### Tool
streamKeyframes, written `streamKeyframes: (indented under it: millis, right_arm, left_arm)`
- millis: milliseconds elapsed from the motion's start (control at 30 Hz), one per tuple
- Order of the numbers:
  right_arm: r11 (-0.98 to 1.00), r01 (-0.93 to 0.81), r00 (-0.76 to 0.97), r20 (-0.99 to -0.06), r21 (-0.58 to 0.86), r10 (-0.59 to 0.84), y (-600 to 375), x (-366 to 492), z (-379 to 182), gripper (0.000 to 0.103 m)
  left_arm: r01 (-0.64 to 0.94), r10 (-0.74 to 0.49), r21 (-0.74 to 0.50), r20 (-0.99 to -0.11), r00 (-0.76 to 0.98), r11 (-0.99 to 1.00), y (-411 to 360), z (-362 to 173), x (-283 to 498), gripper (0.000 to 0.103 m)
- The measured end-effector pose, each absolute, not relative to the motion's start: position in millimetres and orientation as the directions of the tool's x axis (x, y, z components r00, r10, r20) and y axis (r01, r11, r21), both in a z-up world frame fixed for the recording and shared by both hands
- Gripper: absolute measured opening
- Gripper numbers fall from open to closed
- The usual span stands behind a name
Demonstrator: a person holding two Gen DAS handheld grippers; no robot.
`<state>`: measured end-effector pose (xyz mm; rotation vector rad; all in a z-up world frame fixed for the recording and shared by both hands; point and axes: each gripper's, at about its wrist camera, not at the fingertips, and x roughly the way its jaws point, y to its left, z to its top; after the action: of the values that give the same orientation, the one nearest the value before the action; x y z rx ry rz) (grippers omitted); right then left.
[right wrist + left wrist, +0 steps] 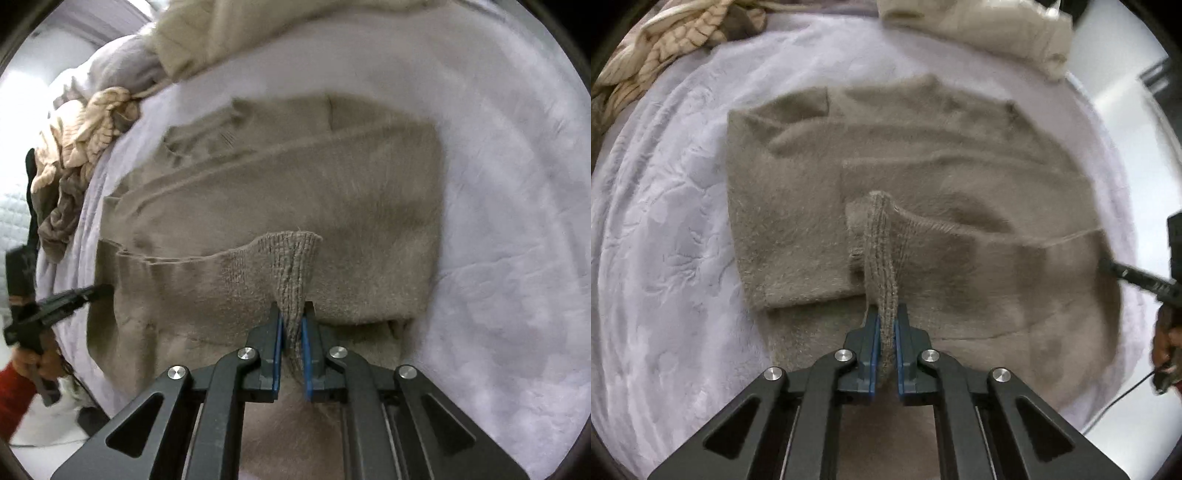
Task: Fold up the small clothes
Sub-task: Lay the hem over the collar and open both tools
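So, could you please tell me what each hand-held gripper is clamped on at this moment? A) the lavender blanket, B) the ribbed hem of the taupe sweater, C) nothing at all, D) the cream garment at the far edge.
B: the left hand-held gripper and the right hand-held gripper each pinch the ribbed hem of the taupe sweater.

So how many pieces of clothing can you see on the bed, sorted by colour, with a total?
Taupe sweater, ribbed hem pinched in both the left tongs and the right tongs: 1
Cream garment: 1
Tan cable-knit garment: 1
Brown garment: 1
Total: 4
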<state>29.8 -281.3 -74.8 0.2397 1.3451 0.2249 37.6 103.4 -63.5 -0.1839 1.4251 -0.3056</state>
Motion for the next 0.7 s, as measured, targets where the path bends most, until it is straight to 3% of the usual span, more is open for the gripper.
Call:
streamKeyframes:
  millis: [167,367,700]
  right_arm:
    - [0.976,-0.095,0.322,-0.922,0.195,0.215,-268,32,-20,0.01]
    - [0.978,-0.135,0.402,-0.893,0.16,0.201,-259,89,6,0.01]
    - [0.985,-0.107,0.299,-0.941,0.134,0.16,-259,178,-95,0.01]
  left_arm:
    - [0.048,-0.388,-0.389,-0.888,0.246,0.92,127,-15,37,0.008]
    - [0.063,-0.357,-0.359,-0.859,0.367,0.931,137,10,74,0.008]
    - [-0.035,-0.192,-0.214,-0.926,0.325,0.976,135,-83,138,0.008]
